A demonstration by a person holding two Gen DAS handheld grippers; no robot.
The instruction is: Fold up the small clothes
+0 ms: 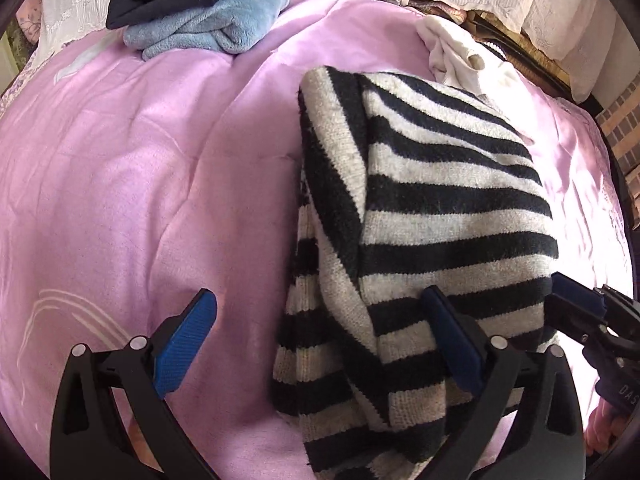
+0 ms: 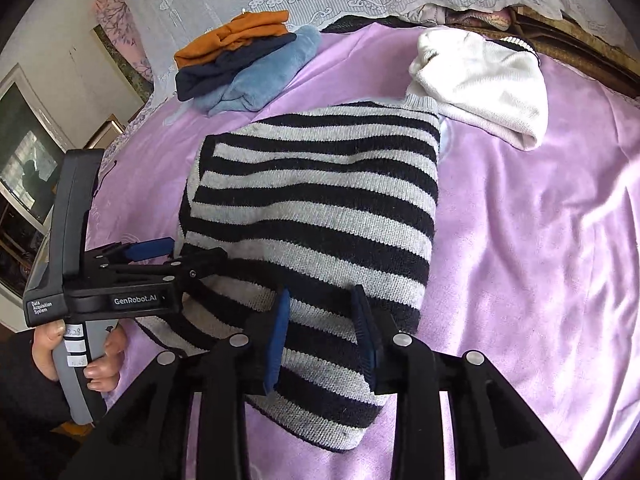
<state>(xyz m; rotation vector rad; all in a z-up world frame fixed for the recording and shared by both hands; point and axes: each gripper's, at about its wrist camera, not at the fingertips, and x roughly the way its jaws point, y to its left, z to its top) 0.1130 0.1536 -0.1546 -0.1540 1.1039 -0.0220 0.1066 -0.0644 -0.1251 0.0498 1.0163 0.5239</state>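
The striped sweater (image 2: 316, 200) lies on the pink bedspread (image 2: 540, 260), partly folded, its near hem closest to both grippers. Beyond the sweater's far right corner lies a white garment (image 2: 480, 80), touching that corner. Beyond its far left corner, apart from it, sits a stack of folded clothes (image 2: 244, 68).

Left gripper (image 1: 320, 344): jaws spread wide, nothing clamped. One finger stands over bare bedspread left of the sweater; the other is over the sweater's near edge.

Right gripper (image 2: 320, 344): jaws part open above the sweater's near hem. The knit lies beneath them, and no fabric appears pinched between the pads.

Handling judgement: the sweater is a thick, soft knit. It should be light to moderate in weight, limp, and not slippery or fragile. It will sag and drag if lifted from one point. Take hold at the two near corners of the hem, pinching all layers together, and lift evenly to keep the existing fold intact.
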